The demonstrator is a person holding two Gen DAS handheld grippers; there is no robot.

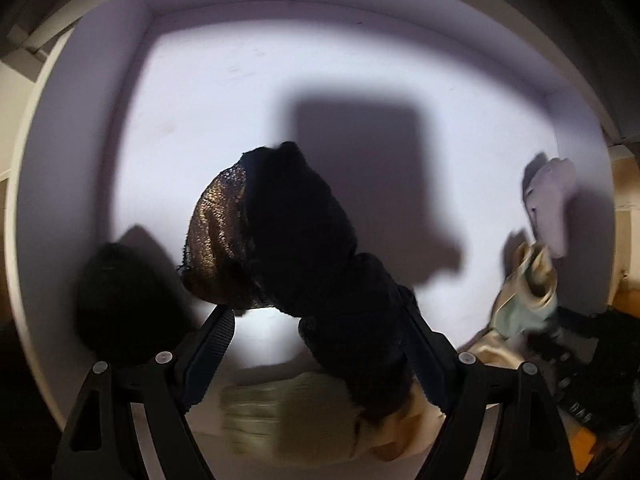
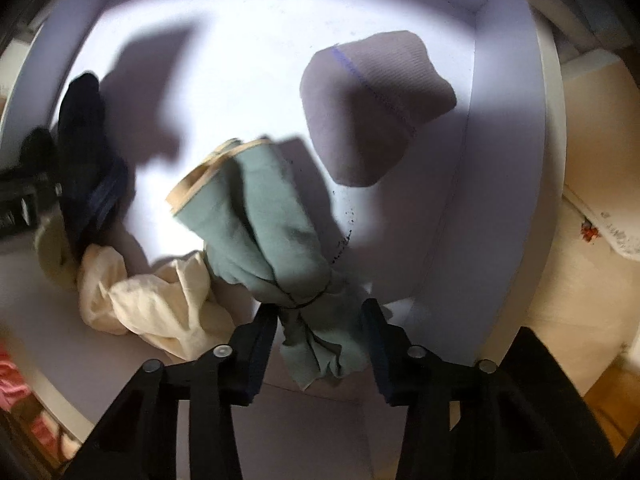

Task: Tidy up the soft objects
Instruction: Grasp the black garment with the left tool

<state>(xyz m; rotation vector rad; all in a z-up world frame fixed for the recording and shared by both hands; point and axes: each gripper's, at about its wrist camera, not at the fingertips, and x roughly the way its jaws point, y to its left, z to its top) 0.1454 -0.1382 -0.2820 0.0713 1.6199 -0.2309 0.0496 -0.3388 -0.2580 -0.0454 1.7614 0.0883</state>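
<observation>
In the left wrist view my left gripper [image 1: 316, 306] points down into a white drawer [image 1: 88, 140]. A dark bundled garment [image 1: 304, 232] with a gold mesh part fills the wide gap between its fingers, and both pads touch it. In the right wrist view my right gripper [image 2: 319, 308] is shut on a bunched green cloth [image 2: 260, 216] with a tan edge, which hangs over the drawer [image 2: 504, 120] floor. The green cloth [image 1: 528, 280] also shows at the right of the left wrist view. The dark garment [image 2: 88, 152] appears at the far left of the right wrist view.
A pale lilac sock [image 2: 376, 108] lies near the drawer's right wall. A cream cloth [image 2: 160, 300] lies crumpled beside the green one. A black bundle [image 1: 120, 292] sits at the left wall, and a beige ribbed sock [image 1: 288, 416] lies below the left gripper. Pink fabric [image 2: 12, 376] is outside the drawer.
</observation>
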